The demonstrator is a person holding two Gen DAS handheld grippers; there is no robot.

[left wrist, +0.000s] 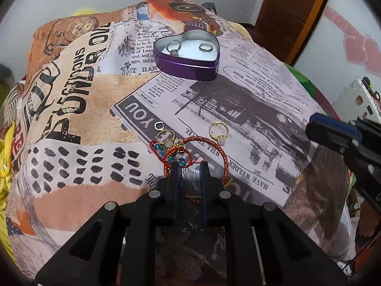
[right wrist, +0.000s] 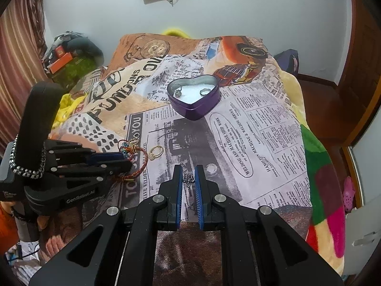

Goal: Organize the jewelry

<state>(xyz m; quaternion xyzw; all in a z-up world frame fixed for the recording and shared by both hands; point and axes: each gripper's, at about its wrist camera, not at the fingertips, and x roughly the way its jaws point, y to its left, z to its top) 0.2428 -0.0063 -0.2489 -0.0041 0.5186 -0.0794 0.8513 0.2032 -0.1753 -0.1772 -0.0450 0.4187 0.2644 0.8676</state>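
Observation:
A purple heart-shaped tin stands open on the printed cloth, with two silver rings on its white lining; it also shows in the right wrist view. A gold ring, a second gold ring, a small silver ring and a red cord bracelet with blue beads lie nearer. My left gripper is narrowly open over the bracelet, holding nothing. My right gripper is shut on a small silver ornament and holds it above the cloth.
The newspaper-print cloth covers a bed; a colourful blanket hangs at its right edge. Clutter with an orange box lies at the far left. A wooden door stands behind the tin.

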